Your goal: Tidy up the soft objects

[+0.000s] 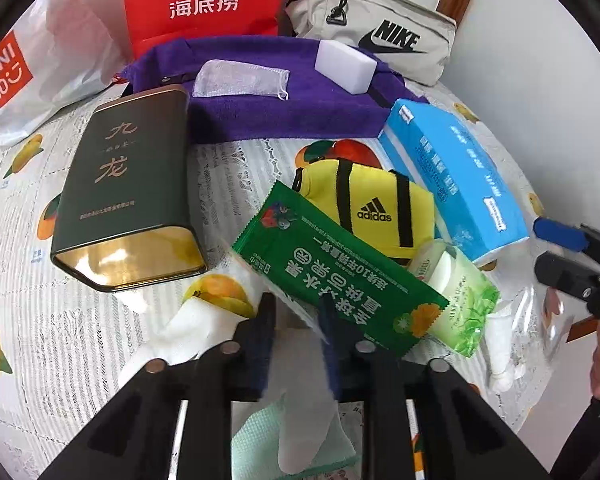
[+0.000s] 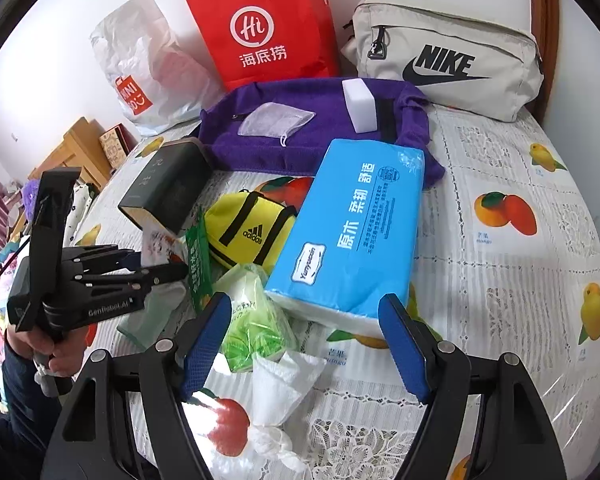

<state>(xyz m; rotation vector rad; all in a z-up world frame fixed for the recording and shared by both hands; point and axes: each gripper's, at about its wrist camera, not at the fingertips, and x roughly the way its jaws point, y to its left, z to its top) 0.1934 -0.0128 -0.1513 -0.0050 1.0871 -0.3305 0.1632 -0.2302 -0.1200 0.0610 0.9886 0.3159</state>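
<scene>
**Left gripper pinches the green packet; right gripper wide above the crumpled tissue**

The landmark is the blue tissue pack (image 2: 352,236), lying on the table (image 2: 500,280) with its long axis running away from the cameras toward the purple towel (image 2: 300,136).

The left gripper (image 1: 300,320) has narrowed onto the near edge of the green snack packet (image 1: 332,268), which slants up from between its fingers toward the yellow pouch (image 1: 372,208); the packet lies just left of the blue tissue pack. It looks gripped, though motion blur hides the contact.

The right gripper (image 2: 304,348) stands wide and holds nothing. Between its fingers lies a crumpled white tissue (image 2: 280,384), just in front of the blue tissue pack's near end, with the green tissue packet (image 2: 252,320) touching that end. The right hand is nearer both, so its next grasp probably falls there.
</scene>
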